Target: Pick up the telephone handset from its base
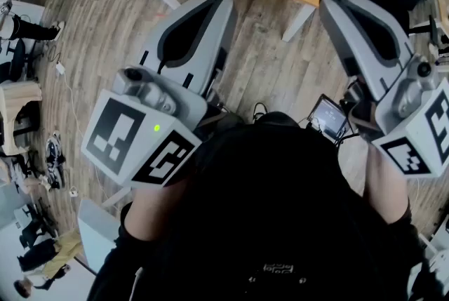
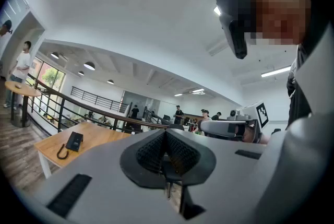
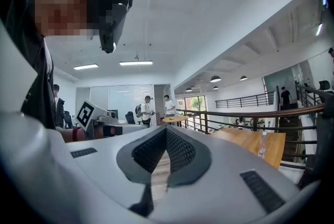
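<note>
While both grippers are held level above the plank floor (image 1: 105, 19), the telephone (image 2: 74, 141) sits on the wooden table (image 2: 102, 134) well ahead of them, with its dark cord (image 2: 62, 153) looping toward the table's near edge. The left gripper (image 2: 166, 133) has its jaws pressed together on nothing. The right gripper (image 3: 166, 129) is likewise empty, its pads meeting at the tips.

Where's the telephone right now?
In the left gripper view, the black telephone lies at the left, on the wooden table, just in front of the dark railing.
</note>
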